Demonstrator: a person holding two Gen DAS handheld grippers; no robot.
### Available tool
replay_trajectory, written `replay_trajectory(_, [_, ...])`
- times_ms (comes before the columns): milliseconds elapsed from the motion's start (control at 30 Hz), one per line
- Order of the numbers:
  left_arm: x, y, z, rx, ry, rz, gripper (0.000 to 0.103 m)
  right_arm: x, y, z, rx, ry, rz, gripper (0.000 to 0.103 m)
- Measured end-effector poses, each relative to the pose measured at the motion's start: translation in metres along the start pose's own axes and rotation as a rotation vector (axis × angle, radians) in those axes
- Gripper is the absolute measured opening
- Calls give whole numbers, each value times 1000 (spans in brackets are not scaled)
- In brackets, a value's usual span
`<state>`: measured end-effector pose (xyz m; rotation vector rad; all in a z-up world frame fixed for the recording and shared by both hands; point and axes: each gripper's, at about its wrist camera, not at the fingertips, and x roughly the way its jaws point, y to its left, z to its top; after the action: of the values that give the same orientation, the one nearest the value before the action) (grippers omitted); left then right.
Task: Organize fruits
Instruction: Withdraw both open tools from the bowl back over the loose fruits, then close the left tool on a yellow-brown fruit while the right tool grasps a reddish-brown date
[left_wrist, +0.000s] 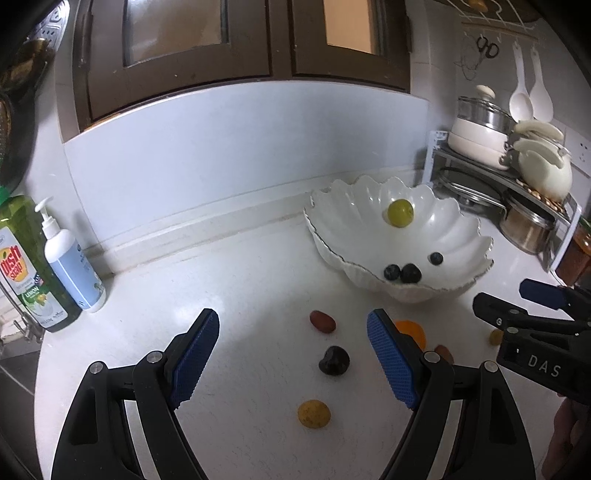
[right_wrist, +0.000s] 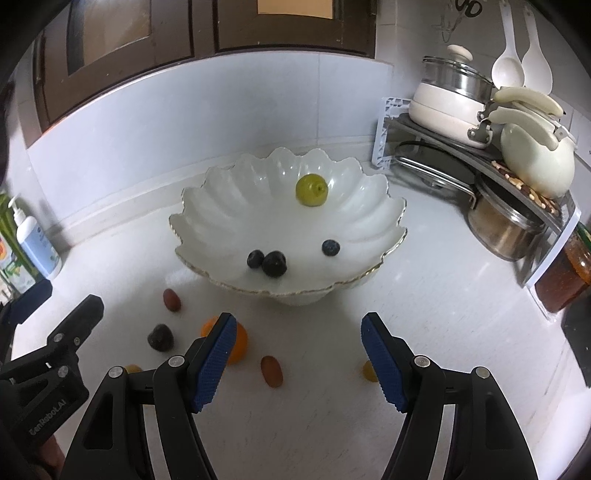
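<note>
Both the left gripper (left_wrist: 291, 363) and right gripper (right_wrist: 299, 360) hang wide open and empty over loose fruit on the surface (left_wrist: 240, 280); the bowl (right_wrist: 369, 206) holds four; next, close on the dark berry (left_wrist: 334, 360).

Dim, cool indoor light. The white tabletop (left_wrist: 240, 280) carries soft glare and faint shadows beneath the fruit. Fisheye distortion bends the edges into dark vignetted corners; far details look slightly soft and grainy.
</note>
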<state>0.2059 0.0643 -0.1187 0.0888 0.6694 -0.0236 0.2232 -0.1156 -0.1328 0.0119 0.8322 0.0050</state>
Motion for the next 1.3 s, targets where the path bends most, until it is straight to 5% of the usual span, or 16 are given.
replay_trajectory(1133, [27, -17, -61, 4, 110, -2, 59, 35, 11, -42, -110, 52, 66, 70])
replay_trajectory(1300, [31, -18, -67, -13, 129, 3, 52, 42, 13, -44, -126, 66, 81, 62])
